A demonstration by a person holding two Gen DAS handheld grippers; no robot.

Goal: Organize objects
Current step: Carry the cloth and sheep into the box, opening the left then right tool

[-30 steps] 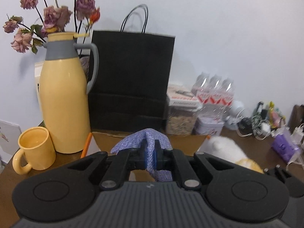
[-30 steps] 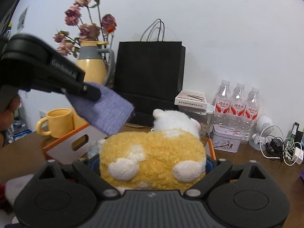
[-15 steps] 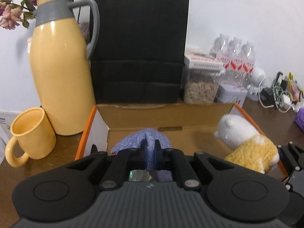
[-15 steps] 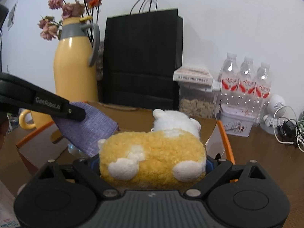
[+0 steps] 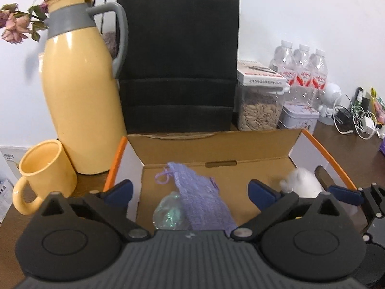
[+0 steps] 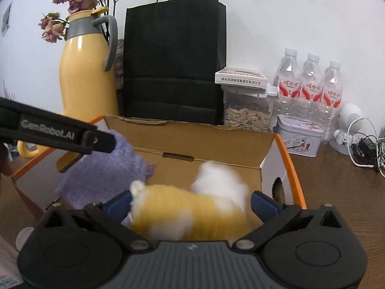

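An open cardboard box [image 5: 216,144] with orange edges sits on the wooden table; it also shows in the right wrist view [image 6: 207,142]. My left gripper [image 5: 190,189] is open above the box; a purple knitted pouch [image 5: 202,200] lies loose inside between its fingers, next to a clear crumpled wrapper [image 5: 168,215]. My right gripper [image 6: 190,202] is open; a yellow-and-white plush toy [image 6: 192,209], blurred, lies between its fingers in the box. The pouch [image 6: 101,178] lies left of the toy. The toy's white head [image 5: 303,180] shows at the box's right.
Behind the box stand a yellow thermos jug [image 5: 81,96], a yellow mug [image 5: 45,173], a black paper bag [image 5: 178,57], a jar of seeds [image 5: 259,110], a tin [image 5: 299,118], three water bottles [image 6: 310,86] and cables [image 5: 356,122].
Both grippers lowered into the box and opened. The left one let go of the purple pouch; the right one let go of the plush toy, which is dropping into the box.
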